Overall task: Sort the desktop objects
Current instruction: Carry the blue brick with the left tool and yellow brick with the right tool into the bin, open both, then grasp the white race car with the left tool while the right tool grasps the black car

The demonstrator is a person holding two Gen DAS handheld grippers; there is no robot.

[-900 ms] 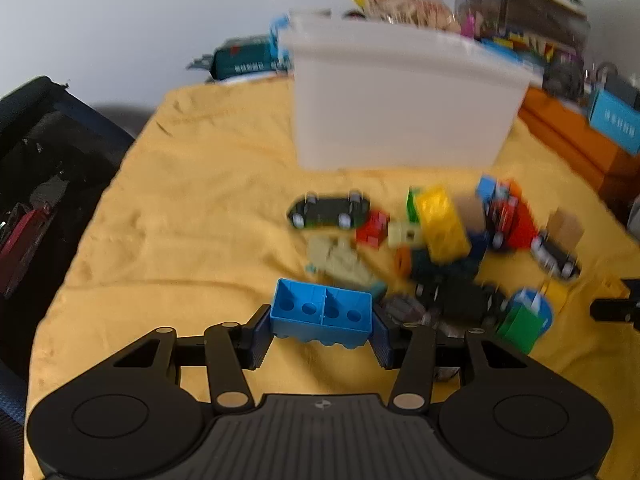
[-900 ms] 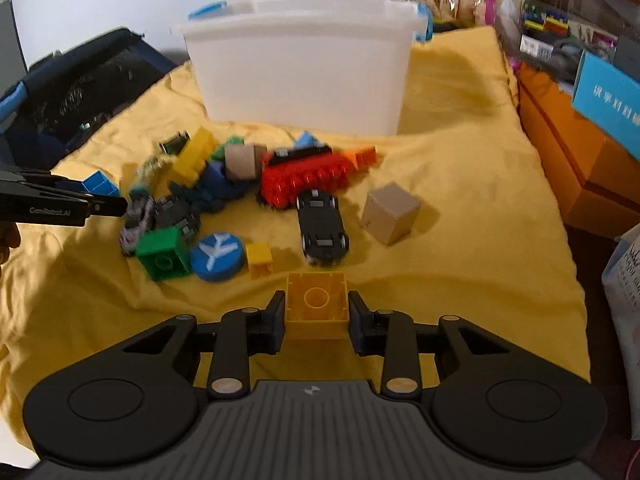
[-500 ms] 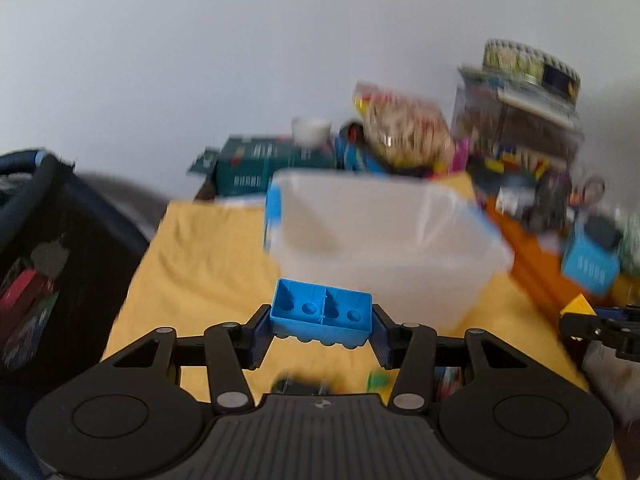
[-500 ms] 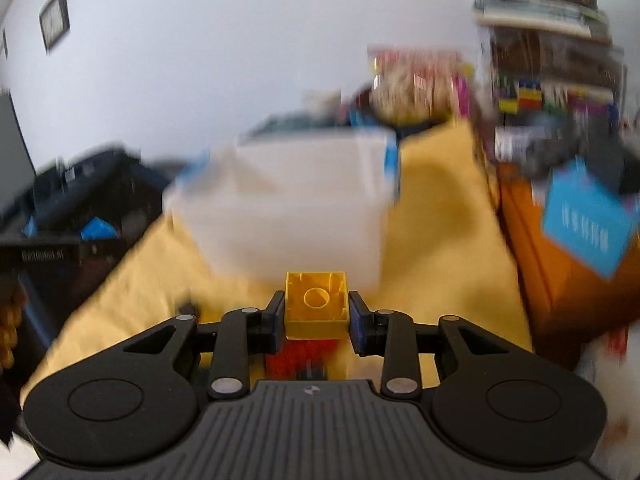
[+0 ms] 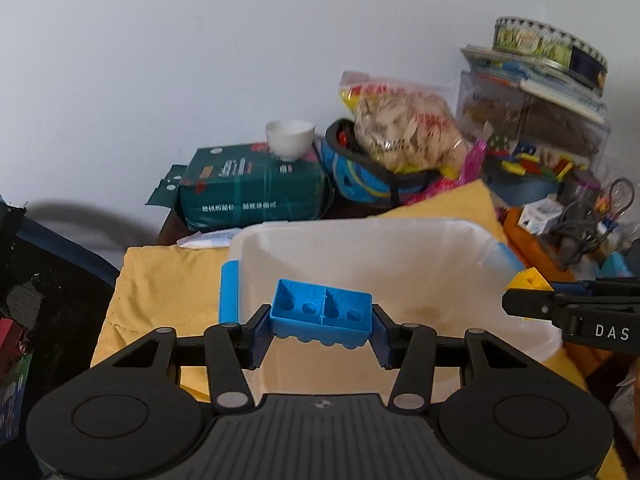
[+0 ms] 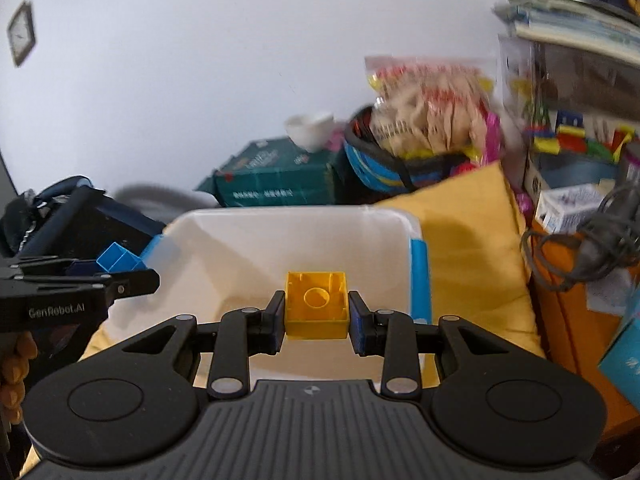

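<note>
My left gripper (image 5: 320,330) is shut on a blue rectangular brick (image 5: 320,316), hollow underside up, held over the open white plastic bin (image 5: 400,252). My right gripper (image 6: 317,316) is shut on a yellow square brick (image 6: 316,304), also underside up, above the same bin (image 6: 248,248). The bin's inside looks bare. In the left wrist view the right gripper (image 5: 528,294) enters from the right with the yellow brick (image 5: 527,280) at its tip. In the right wrist view the left gripper (image 6: 124,276) comes in from the left with the blue brick (image 6: 118,258).
The bin stands on a yellow cloth (image 5: 160,292). Behind it are a green box (image 5: 252,192) with a white cup (image 5: 289,136), a snack bag (image 5: 404,132) and stacked clutter at right (image 5: 536,112). A dark bag (image 6: 60,216) lies at left. Orange boxes (image 6: 568,320) flank the right side.
Both grippers rose from the toy pile and moved forward over the bin, each keeping its brick. The pile has dropped out of both views.
</note>
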